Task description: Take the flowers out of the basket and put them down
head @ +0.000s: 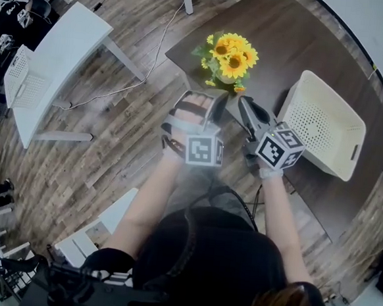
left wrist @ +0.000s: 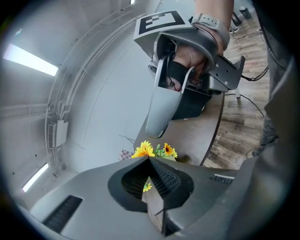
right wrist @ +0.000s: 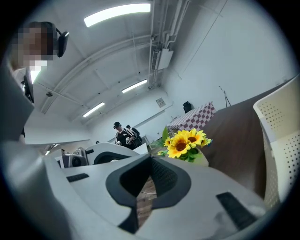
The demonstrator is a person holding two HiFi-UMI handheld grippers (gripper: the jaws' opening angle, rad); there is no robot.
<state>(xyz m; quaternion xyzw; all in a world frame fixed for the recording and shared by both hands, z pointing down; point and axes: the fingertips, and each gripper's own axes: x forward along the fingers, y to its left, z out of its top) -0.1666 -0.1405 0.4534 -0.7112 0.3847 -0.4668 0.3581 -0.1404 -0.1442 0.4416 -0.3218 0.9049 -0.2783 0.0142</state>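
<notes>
Left gripper, shut, sees flowers; other 2 views show basket.

Wears a black short-sleeved top. Has grey moulded-plastic left gripper and right gripper, each topped by a white cube printed with black square markers, with dark ribbed pads inside the jaws.

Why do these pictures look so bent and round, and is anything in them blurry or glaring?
Head view: a wide lens bows the table edge and darkens the corners; the flowers are sharp. Left gripper view: a ceiling light glares pure white, its detail lost. Right gripper view: the basket bulges at the picture's edge, and the corners go black.
</notes>
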